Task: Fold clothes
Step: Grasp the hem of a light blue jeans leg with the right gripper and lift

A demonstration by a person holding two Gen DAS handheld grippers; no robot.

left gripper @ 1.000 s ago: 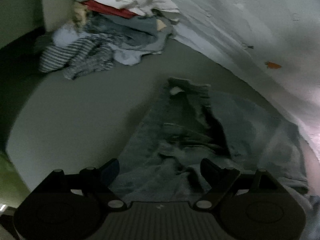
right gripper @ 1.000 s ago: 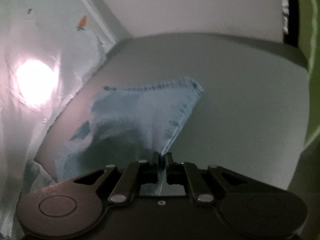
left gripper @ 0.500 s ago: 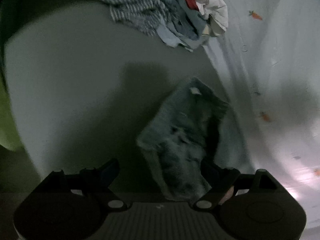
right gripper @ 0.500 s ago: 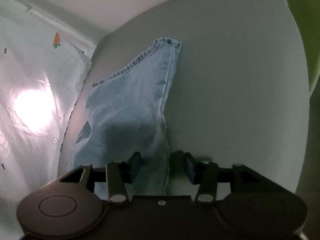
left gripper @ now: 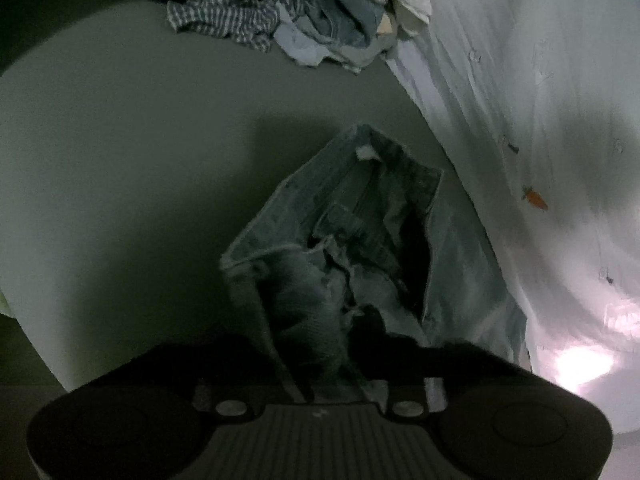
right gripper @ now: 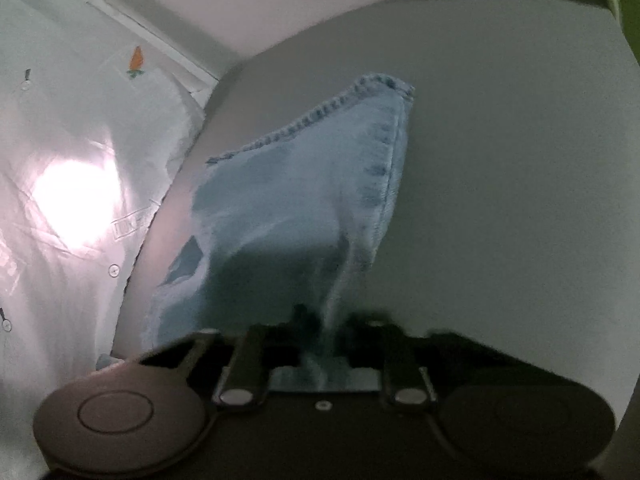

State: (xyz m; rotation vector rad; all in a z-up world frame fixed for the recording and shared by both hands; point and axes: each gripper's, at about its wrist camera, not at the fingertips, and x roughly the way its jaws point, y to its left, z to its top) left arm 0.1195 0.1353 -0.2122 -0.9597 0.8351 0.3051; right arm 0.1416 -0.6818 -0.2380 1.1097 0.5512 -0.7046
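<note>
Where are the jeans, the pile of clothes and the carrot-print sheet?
jeans (left gripper: 360,240): left wrist view, on the waistband end.
pile of clothes (left gripper: 248,12): left wrist view, on the striped garment.
carrot-print sheet (left gripper: 540,100): left wrist view, on bare white fabric.

1. Left wrist view: close above the jeans (left gripper: 352,248), looking steeply down their waist end; clothes pile (left gripper: 304,12) far beyond, carrot-print sheet (left gripper: 540,120) to the right.
2. Right wrist view: close over the jeans' hem end, sheet to the left.
3. Shared: jeans, sheet, grey table (right gripper: 500,180).

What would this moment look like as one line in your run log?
task: fold clothes | left gripper: just closed on jeans | right gripper: just reclosed on jeans | unfolded clothes pile: waiting
</note>
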